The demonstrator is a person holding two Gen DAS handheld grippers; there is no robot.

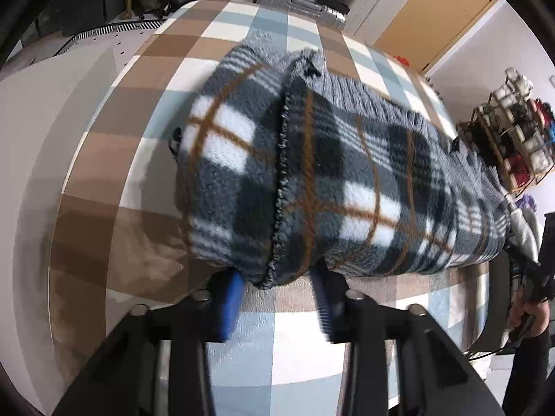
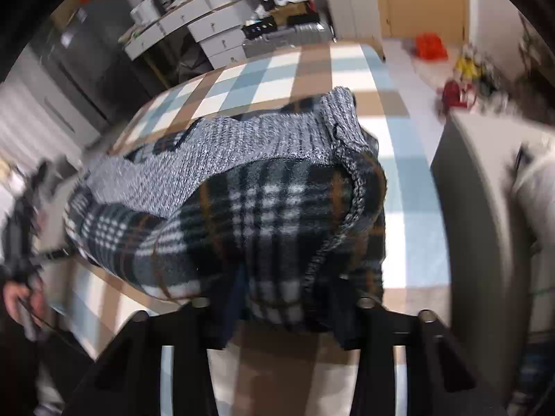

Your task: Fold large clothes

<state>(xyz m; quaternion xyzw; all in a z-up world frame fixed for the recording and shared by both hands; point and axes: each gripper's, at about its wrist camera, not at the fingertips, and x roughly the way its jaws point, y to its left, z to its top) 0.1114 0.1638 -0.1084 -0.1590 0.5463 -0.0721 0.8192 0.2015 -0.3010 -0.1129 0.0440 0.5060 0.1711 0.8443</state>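
Observation:
A thick plaid fleece garment (image 1: 312, 173) in grey, white and brown with a grey knit outer side lies folded in a long bundle on the checked bed cover (image 1: 145, 79). My left gripper (image 1: 277, 287) has its blue fingers (image 1: 230, 298) spread, with the garment's near edge draped between them. In the right wrist view the same garment (image 2: 242, 208) bulges over my right gripper (image 2: 288, 308). Its dark fingers (image 2: 230, 301) are wide apart with the fabric lying between and over them. The fingertips are hidden under cloth.
The bed's left edge drops to a pale floor (image 1: 27, 138). Drawers (image 2: 215, 34) and a suitcase (image 1: 298, 3) stand beyond the bed. A shelf rack (image 1: 513, 131) is at right. A grey cabinet (image 2: 485, 225) stands close on the right.

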